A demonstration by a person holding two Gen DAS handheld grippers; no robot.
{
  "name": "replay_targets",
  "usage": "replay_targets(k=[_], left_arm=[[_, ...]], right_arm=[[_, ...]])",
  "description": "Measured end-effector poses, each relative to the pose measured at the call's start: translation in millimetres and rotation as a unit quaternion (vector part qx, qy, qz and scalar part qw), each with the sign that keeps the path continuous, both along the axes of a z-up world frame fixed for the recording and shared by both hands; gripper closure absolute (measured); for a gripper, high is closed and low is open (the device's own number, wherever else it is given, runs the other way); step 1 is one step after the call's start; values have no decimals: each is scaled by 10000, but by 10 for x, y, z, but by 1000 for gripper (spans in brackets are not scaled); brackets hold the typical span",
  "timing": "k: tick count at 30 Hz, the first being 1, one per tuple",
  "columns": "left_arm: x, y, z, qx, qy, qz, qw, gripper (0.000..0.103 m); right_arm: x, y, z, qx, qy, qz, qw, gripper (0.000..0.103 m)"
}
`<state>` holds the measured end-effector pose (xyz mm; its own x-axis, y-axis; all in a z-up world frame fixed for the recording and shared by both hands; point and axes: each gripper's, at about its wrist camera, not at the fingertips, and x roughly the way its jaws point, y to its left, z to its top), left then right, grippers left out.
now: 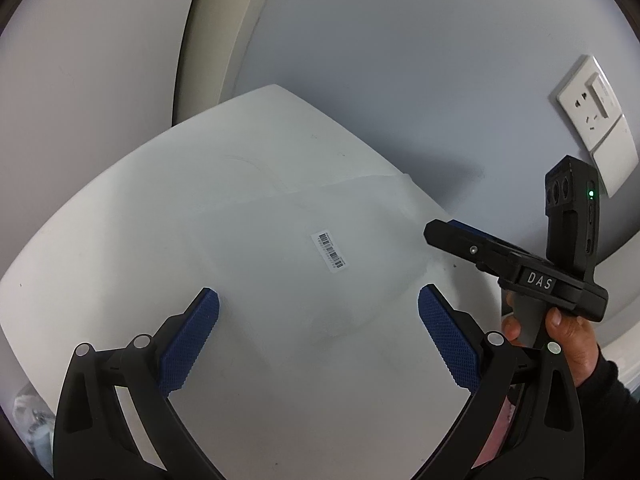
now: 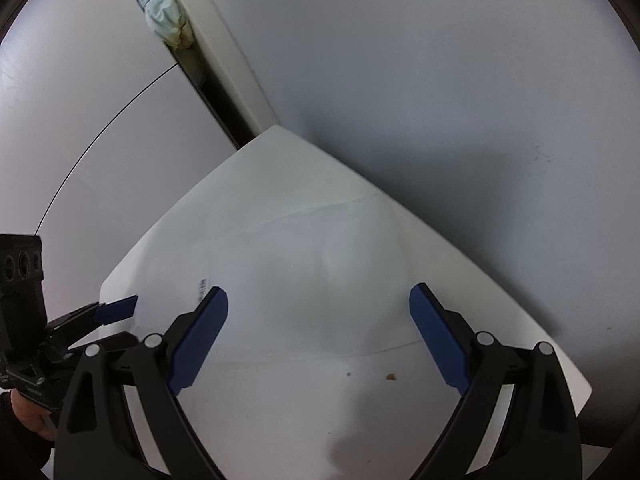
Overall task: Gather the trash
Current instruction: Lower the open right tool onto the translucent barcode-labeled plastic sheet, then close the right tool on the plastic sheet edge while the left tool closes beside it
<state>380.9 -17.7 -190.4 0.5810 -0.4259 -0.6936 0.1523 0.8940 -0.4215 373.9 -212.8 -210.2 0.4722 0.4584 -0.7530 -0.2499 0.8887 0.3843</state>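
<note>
A flat, clear plastic bag (image 1: 304,216) with a small barcode label (image 1: 333,251) lies on the white table (image 1: 100,264). My left gripper (image 1: 318,320) hovers open just over the bag's near part, nothing between its blue pads. The right gripper (image 1: 440,234) comes in from the right, its tip at the bag's right edge. In the right wrist view the bag (image 2: 320,272) fills the middle of the table (image 2: 360,420), and my right gripper (image 2: 318,312) stands wide open above it, empty. The left gripper (image 2: 124,322) shows at the far left, jaws apart.
The table sits in a corner against a grey wall with a socket plate (image 1: 592,120). A brown crumb (image 2: 391,377) lies on the table near the bag. A pale cloth (image 2: 162,4) is stuffed in the wall gap. Something crumpled (image 1: 28,408) shows below the table's left edge.
</note>
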Motion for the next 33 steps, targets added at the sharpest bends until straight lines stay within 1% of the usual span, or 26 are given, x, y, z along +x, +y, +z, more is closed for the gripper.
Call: replay_targets(k=[5,10,14,16,17,18,19,21,23,25,27,28,29,30,31,33], left_arm=[[6,-11,-4,25,-44,-32,10000,6],[10,-55,-23,30,-126,-132,9998,7],[33,-97,-26,43,-171,-185,9997,20],[60,-106,-42,18,-157,-207,9997,28],[76,-115,-50,26,-148,-225,9996,35],[83,-123,-51,39,-145,-243,9996,39],[93,-127,-55,50,-140,-258,9996,41],[114,-146,-55,63,-129,-264,9995,43],[128,-162,-56,98,-122,-260,9995,47],[142,-185,-56,162,-117,-246,9995,56],[160,-203,-71,260,-89,-231,9994,76],[159,-207,-77,281,-80,-221,9993,80],[166,-206,-83,287,-62,-209,9993,87],[170,-197,-90,294,-50,-176,9994,89],[167,-187,-92,280,-46,-165,9995,91],[133,-172,-45,288,-65,-144,9995,98]], right_arm=[[25,93,-11,-117,-57,192,9997,14],[3,135,-22,-146,-118,252,9995,14],[-1,168,-22,-197,-141,244,9994,14],[-13,192,-19,-215,-181,284,9992,25],[-17,202,-17,-215,-181,297,9992,33],[-14,213,-16,-225,-183,301,9991,38],[-16,227,-15,-241,-191,303,9991,39],[-24,254,-17,-258,-207,339,9989,47],[-39,278,-18,-260,-223,367,9987,50],[-58,292,-21,-268,-239,397,9986,56],[-69,300,-26,-255,-235,420,9985,65],[-75,301,-28,-259,-229,425,9985,67],[-76,307,-29,-271,-226,428,9985,73],[-75,315,-31,-265,-212,445,9984,76],[-80,320,-27,-267,-217,453,9984,78],[-98,326,-18,-241,-217,471,9984,84]])
